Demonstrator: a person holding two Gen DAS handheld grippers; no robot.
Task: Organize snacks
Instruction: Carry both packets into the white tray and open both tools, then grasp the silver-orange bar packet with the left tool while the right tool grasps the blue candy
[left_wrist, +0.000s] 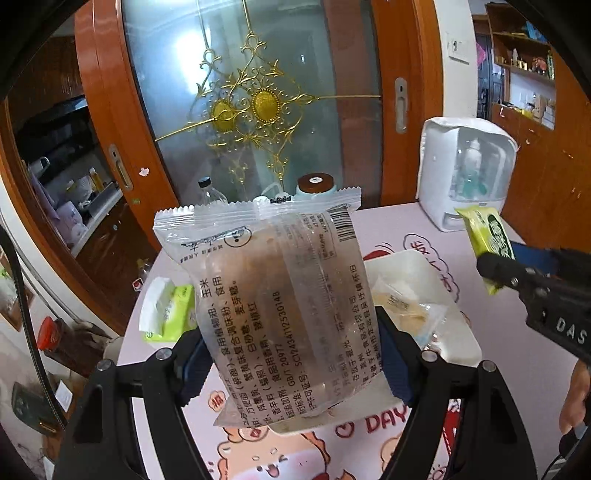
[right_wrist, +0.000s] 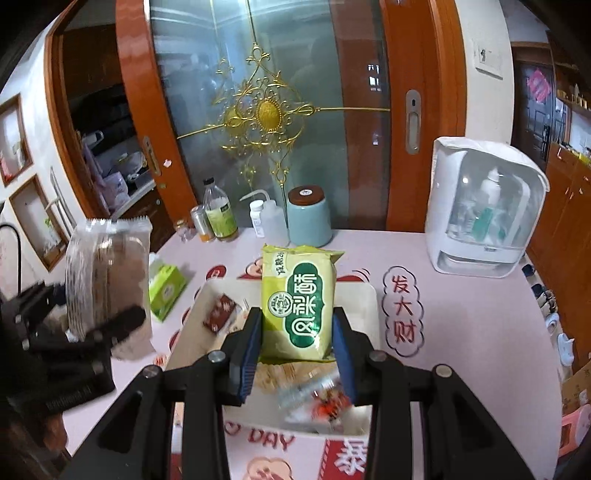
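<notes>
My left gripper (left_wrist: 291, 354) is shut on a large clear snack bag (left_wrist: 277, 306) with brown pieces inside and printed text, held upright above the table. That bag (right_wrist: 107, 280) and the left gripper (right_wrist: 99, 332) also show at the left of the right wrist view. My right gripper (right_wrist: 295, 347) is shut on a yellow-green snack packet (right_wrist: 297, 302) with a green label, held upright over the white tray (right_wrist: 369, 295). The packet (left_wrist: 484, 236) and right gripper (left_wrist: 498, 273) appear at the right of the left wrist view. Several small wrapped snacks (right_wrist: 221, 314) lie in the tray (left_wrist: 458, 332).
A green tissue box (right_wrist: 166, 284) stands left of the tray. Bottles (right_wrist: 219, 214), a squeeze bottle (right_wrist: 269, 218) and a pale blue jar (right_wrist: 308, 216) line the table's far edge before a glass door. A white appliance (right_wrist: 484, 210) stands at the far right. The pink tablecloth (right_wrist: 461, 332) shows around the tray.
</notes>
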